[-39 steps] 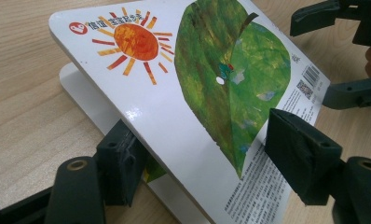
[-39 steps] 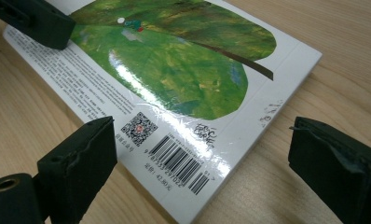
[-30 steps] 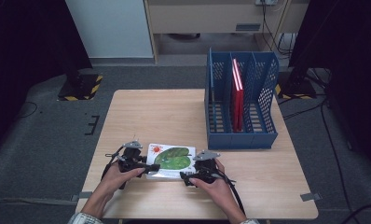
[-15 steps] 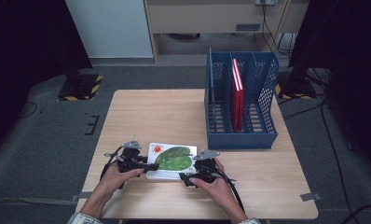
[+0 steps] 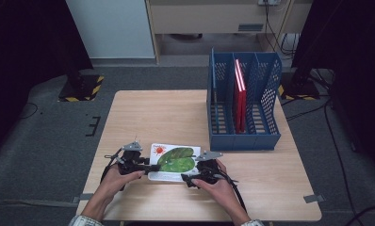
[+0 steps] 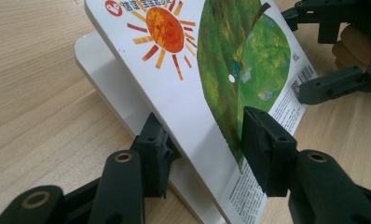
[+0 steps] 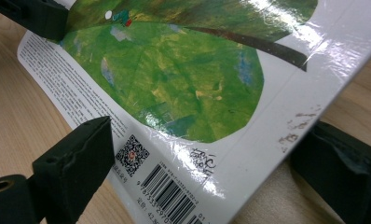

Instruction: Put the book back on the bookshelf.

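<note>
A picture book [image 5: 174, 160] with a green leaf and an orange sun on its cover lies near the table's front edge. In the left gripper view the book [image 6: 211, 70] tilts up off a white board [image 6: 99, 74] beneath it. My left gripper [image 6: 207, 140] has just been closing; one pad now sits under the cover and one on top, at the book's left end [image 5: 153, 167]. My right gripper [image 7: 207, 154] straddles the barcode corner of the book [image 7: 183, 84], one jaw over the cover and one under it, both touching. That corner is raised off the wood.
A blue mesh file rack [image 5: 244, 136] stands at the table's back right with red books [image 5: 240, 94] upright in its middle slot. Bare wooden tabletop [image 5: 167, 113] stretches behind the book. Dark floor surrounds the table.
The left gripper's jaws have drawn in on the book's left end. Both hands and the book stay in the same place.
</note>
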The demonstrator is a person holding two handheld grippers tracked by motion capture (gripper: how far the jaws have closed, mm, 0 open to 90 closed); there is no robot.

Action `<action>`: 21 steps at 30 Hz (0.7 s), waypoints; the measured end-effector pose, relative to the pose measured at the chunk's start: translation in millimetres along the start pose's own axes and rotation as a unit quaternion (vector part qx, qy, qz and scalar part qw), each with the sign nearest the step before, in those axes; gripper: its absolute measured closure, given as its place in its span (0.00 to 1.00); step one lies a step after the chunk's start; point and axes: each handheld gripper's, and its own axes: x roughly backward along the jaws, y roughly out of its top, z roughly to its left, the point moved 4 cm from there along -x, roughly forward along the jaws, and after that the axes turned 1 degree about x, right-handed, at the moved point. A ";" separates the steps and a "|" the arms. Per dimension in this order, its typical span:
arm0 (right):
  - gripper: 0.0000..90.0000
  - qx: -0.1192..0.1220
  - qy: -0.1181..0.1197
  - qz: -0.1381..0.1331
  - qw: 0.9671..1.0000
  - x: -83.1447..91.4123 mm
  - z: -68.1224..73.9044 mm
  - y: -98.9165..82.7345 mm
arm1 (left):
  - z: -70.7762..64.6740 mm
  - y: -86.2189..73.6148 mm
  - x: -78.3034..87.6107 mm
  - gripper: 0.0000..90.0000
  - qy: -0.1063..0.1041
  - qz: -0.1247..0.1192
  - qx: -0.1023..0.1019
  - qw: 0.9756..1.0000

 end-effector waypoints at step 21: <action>0.46 0.067 -0.102 -0.073 0.990 24.5 -2.7 21.4 | -7.8 10.2 5.0 0.75 0.080 -0.057 -0.070 0.993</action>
